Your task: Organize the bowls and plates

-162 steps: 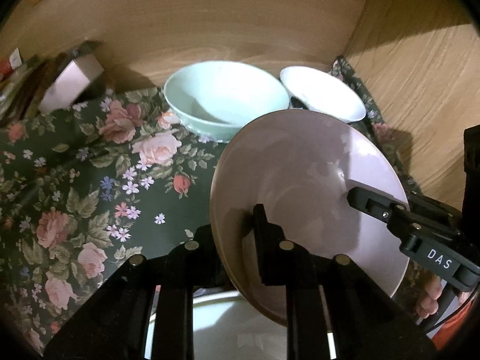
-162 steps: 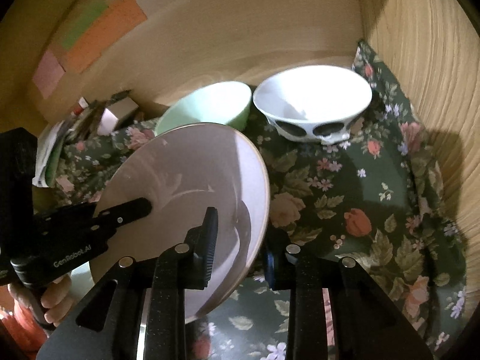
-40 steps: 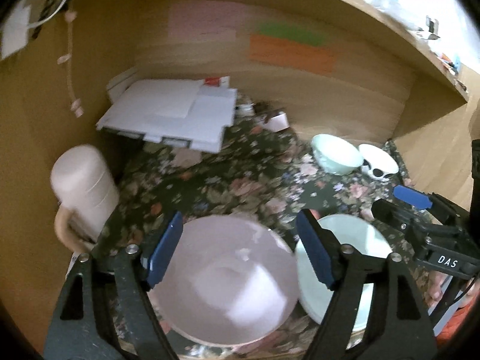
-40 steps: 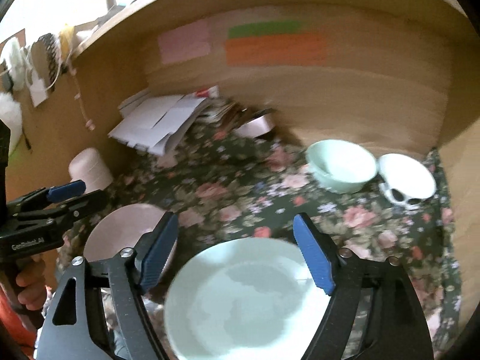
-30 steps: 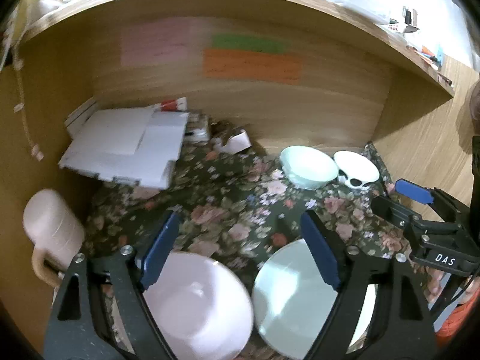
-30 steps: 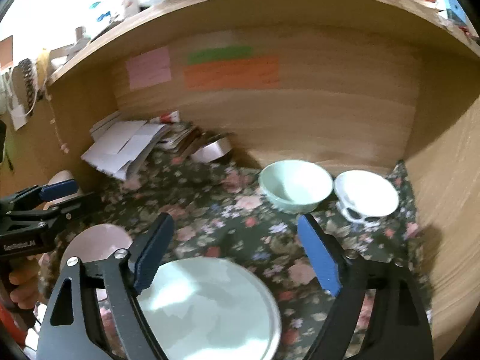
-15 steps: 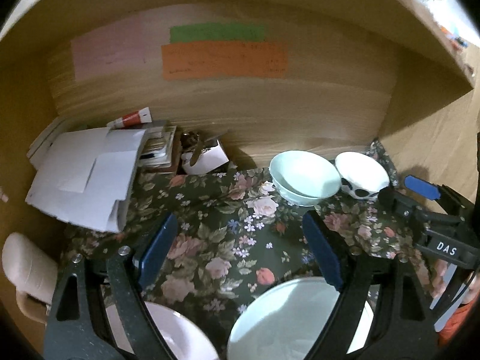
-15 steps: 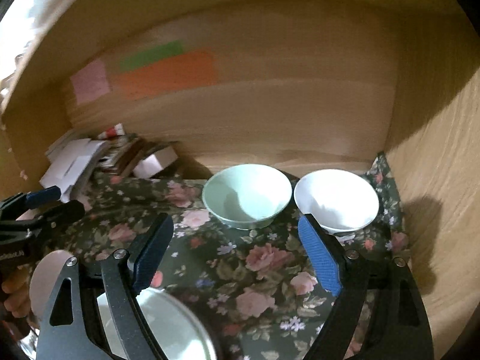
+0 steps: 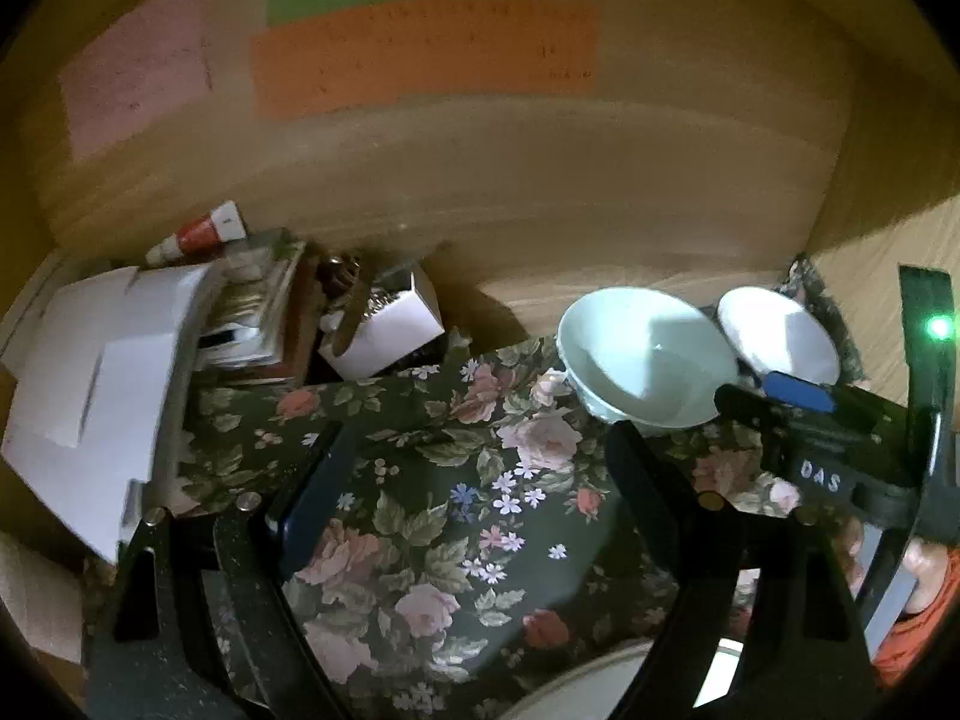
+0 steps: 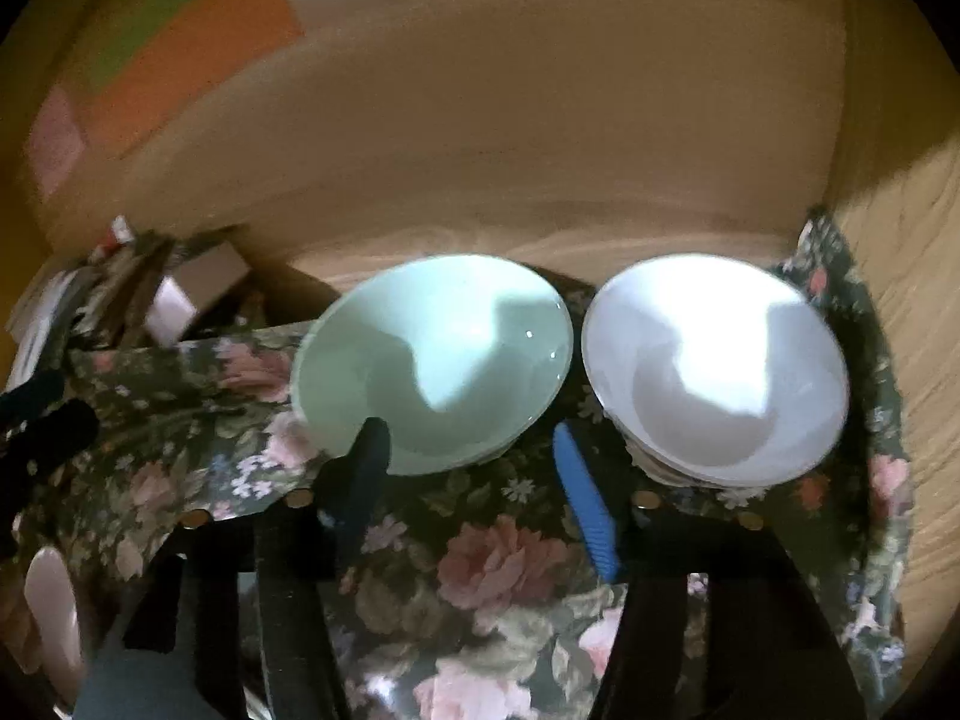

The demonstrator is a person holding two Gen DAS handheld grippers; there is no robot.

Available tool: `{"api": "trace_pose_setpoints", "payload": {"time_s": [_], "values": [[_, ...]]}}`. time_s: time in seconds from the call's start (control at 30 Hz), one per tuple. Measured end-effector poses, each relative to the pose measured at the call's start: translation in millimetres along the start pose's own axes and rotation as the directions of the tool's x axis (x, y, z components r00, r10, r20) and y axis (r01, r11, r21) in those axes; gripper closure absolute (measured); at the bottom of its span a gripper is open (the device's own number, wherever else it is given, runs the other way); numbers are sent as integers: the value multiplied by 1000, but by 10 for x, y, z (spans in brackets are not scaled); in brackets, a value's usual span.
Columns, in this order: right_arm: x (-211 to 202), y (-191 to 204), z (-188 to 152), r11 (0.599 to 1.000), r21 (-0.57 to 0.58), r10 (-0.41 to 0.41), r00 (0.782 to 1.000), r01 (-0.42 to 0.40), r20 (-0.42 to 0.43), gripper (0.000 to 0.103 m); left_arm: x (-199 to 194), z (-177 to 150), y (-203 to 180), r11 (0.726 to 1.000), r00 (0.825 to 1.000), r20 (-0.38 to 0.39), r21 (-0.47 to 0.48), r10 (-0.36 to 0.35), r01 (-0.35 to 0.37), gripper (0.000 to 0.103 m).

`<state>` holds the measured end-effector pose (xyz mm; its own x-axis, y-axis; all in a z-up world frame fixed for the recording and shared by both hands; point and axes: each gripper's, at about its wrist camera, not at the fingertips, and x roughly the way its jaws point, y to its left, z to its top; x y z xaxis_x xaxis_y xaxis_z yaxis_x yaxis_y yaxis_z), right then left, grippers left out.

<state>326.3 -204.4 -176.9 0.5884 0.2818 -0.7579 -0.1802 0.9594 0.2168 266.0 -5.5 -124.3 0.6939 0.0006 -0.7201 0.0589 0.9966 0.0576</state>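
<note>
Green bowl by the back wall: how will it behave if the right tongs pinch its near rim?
The green bowl looks glazed, so probably slippery and breakable. Flared sides on a narrower foot suggest it may tip toward the right tongs. The white bowl sits close; sideways pushes risk a knock.

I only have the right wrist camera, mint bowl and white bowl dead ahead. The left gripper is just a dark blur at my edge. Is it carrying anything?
Observer: No. The left gripper is wide open over the floral cloth, with nothing between its fingers.
Operator: Any dish near it?
Observer: A pale plate rim shows at the near edge, just under it.
Operator: What's that blurred clutter by the back wall?
Observer: A small white open box with a wooden stick poking out, left of the mint bowl.
</note>
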Motion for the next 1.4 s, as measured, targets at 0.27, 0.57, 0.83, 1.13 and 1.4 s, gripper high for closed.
{"api": "trace_pose_setpoints", "payload": {"time_s": [0.27,0.57,0.83,1.13,1.4], "values": [[238,-57,30,1000,18,-16,999,16,-41,62,297,21,21,1000,999,-43,10,-5,5,17],[531,-90,69,999,44,-4,993,9,-120,70,399,5,-2,1000,999,-49,8,-22,23,17],[539,65,0,997,-75,9,988,-21,-155,78,454,1,27,999,997,-68,-8,-36,35,17],[281,222,-304,979,-175,68,975,-106,-213,81,582,-45,67,999,986,-163,-33,-42,37,17],[-196,121,-630,982,-155,75,974,-109,-214,79,649,-173,-84,998,971,-234,30,-47,56,26]]}}
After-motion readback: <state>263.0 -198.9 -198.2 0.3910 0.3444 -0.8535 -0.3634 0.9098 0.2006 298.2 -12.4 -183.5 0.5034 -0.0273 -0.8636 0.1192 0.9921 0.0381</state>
